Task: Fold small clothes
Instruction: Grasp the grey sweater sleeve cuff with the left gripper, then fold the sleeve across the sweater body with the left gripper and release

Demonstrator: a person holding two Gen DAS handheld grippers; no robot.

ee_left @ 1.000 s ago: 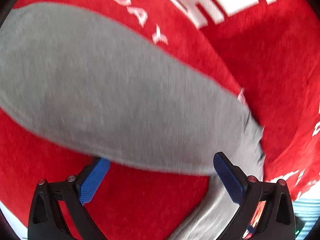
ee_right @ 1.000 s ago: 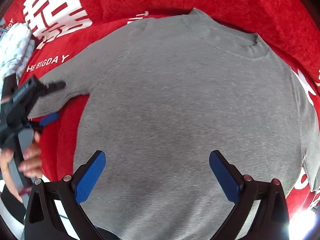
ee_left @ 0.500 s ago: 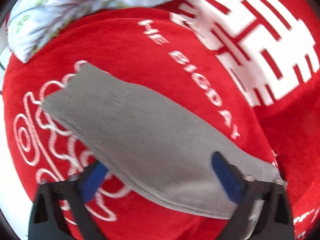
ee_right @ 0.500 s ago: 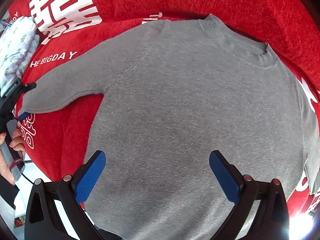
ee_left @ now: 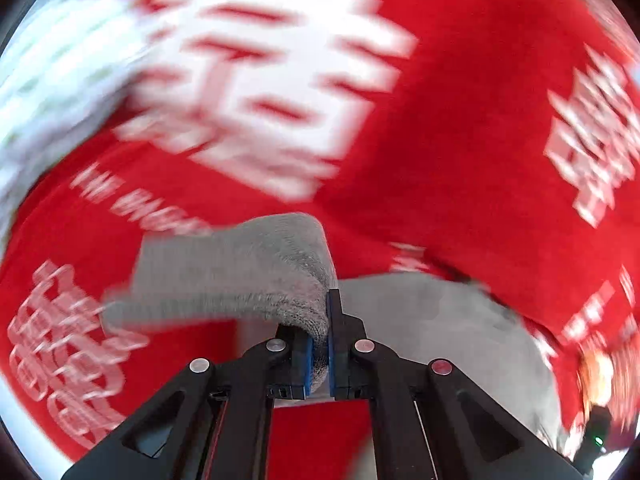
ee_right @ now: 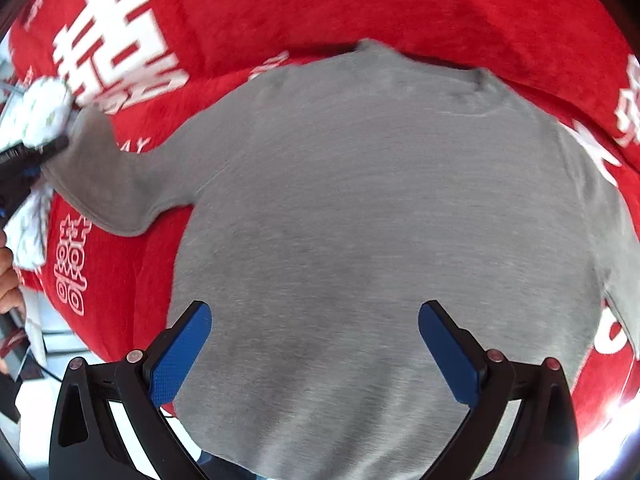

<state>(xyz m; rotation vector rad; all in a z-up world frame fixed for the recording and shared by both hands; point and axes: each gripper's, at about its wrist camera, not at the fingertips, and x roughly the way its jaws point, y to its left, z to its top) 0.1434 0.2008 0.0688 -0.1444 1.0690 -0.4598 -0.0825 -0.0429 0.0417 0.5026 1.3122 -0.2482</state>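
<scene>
Where pinched by left hand-held gripper (ee_left: 318,354), bunched knit sleeve (ee_left: 240,272).

Left tool (ee_left: 318,354) clamped; right tool (ee_right: 315,354) spread wide.

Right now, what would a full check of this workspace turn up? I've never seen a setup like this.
Surface: red blanket with white lettering.
Job's things: grey sweater spread flat, neckline at the far side; its sleeve is lifted at the cuff.
Clutter: white floral cloth at the left edge.
Grippers: left gripper shut on the sleeve; right gripper open above the sweater's lower body.
Cables: thin dark cable past the blanket's left edge.
Surroundings: the person's hand on the left handle; otherwise nothing seen.
</scene>
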